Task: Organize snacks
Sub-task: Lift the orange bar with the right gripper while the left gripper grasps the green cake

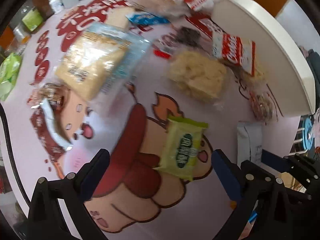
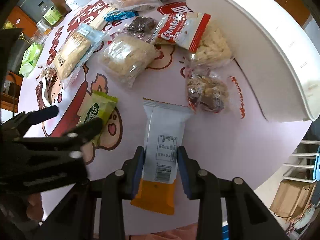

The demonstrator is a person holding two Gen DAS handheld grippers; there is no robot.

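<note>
My right hand-held gripper (image 2: 161, 156) clamps the white-and-orange packet (image 2: 163, 138) on the bench (image 2: 230, 140); my left hand-held gripper (image 1: 160, 160) gapes wide around the green packet (image 1: 183, 150), not touching.

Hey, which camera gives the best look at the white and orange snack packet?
The right wrist view. The white and orange packet lies full length there, barcode side up, between the fingers of the right claw. The left wrist view shows only its white end near the right edge, behind the left claw's finger.
</note>
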